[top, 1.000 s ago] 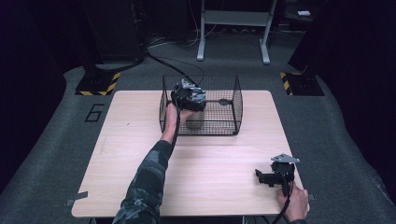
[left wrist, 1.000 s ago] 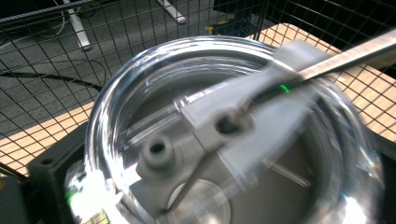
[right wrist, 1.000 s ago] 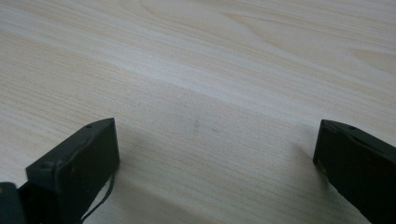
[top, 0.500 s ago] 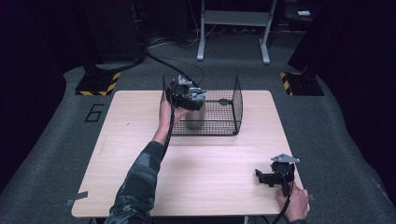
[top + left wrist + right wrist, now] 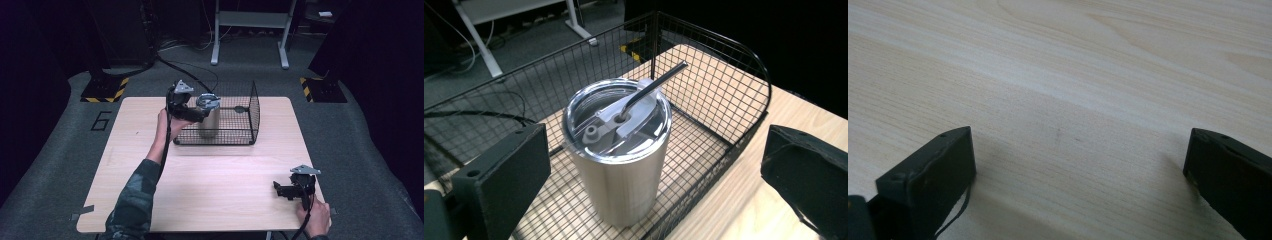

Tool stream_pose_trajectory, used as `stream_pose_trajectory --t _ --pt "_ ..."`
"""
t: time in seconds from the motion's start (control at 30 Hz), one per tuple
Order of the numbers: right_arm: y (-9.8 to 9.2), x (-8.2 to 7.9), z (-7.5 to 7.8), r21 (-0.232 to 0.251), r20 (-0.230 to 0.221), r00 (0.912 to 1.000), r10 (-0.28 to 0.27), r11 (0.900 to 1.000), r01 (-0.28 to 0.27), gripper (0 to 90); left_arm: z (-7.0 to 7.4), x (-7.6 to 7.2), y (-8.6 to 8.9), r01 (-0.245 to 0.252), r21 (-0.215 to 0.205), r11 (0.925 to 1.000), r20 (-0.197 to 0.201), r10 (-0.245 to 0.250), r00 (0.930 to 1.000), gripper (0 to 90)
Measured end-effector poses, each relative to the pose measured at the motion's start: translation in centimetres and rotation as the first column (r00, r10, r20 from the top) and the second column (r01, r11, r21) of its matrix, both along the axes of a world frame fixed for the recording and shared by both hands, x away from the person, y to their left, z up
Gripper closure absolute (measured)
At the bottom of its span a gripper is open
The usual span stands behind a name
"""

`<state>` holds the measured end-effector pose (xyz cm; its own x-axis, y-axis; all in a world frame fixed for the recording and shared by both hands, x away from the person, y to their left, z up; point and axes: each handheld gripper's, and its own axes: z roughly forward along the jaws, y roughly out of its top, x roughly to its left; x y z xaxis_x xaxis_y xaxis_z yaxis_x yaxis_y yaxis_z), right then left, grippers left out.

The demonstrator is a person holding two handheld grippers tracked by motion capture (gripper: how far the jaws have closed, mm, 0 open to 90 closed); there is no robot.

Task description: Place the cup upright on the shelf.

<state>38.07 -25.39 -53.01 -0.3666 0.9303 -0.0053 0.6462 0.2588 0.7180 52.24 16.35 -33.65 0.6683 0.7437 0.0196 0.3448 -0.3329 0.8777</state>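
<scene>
Left gripper (image 5: 200, 114), jaws spread wide, is hovering beside a steel tumbler (image 5: 621, 165) standing in a wire basket (image 5: 245, 107); right gripper (image 5: 286, 190) is resting open on the table (image 5: 225, 170).

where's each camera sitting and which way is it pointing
High view: above the person's side, looking forward and down on the table; both forearms, left gripper, right gripper.
Left gripper view: on the left gripper, facing the tumbler standing in the wire basket; jaws apart.
Right gripper view: on the right gripper, facing bare tabletop; jaws apart.
Shared: high and left gripper views both show tumbler and basket.
</scene>
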Motion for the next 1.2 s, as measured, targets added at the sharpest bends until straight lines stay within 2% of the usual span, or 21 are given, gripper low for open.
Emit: stream_pose_trajectory --t 0.2,0.37,0.43,0.57,0.7,0.9,1.0,1.1,1.2 --pt "0.0 0.0 0.0 0.0 0.0 1.0 0.0 1.0 0.0 0.0 0.3 -1.9 1.8 0.011 0.013 0.9999 0.014 -0.011 0.9998 0.0" --pt "0.0 0.0 0.0 0.0 0.0 1.0 0.0 1.0 0.0 0.0 0.3 -3.2 3.1 0.0 0.022 0.9998 0.023 0.0 0.9997 0.0" --pt "0.0 0.0 0.0 0.0 0.0 1.0 0.0 1.0 0.0 0.0 0.0 -4.3 4.4 -0.005 0.035 0.9994 0.019 0.005 0.9998 0.0" --pt "0.0 0.0 0.0 0.0 0.0 1.0 0.0 1.0 0.0 0.0 -0.7 -5.5 5.8 -0.02 0.041 0.999 0.013 0.02 0.9997 0.0" --pt "0.0 0.0 0.0 0.0 0.0 1.0 0.0 1.0 0.0 0.0 -1.9 -6.7 7.2 -0.033 0.051 0.9981 -0.008 0.034 0.9994 0.0" --pt "0.0 0.0 0.0 0.0 0.0 1.0 0.0 1.0 0.0 0.0 -4.1 -8.6 8.9 -0.051 0.035 0.9981 -0.03 0.052 0.9982 0.0" --pt "0.0 0.0 0.0 0.0 0.0 1.0 0.0 1.0 0.0 0.0 -5.3 -9.6 9.6 -0.05 0.042 0.9979 -0.046 0.052 0.9976 0.0" --pt "0.0 0.0 0.0 0.0 0.0 1.0 0.0 1.0 0.0 0.0 -6.6 -10.6 10.5 -0.06 0.043 0.9972 -0.066 0.063 0.9958 0.0" --pt "0.0 0.0 0.0 0.0 0.0 1.0 0.0 1.0 0.0 0.0 -8.2 -11.6 11.5 -0.085 0.027 0.996 -0.088 0.088 0.9923 0.0"
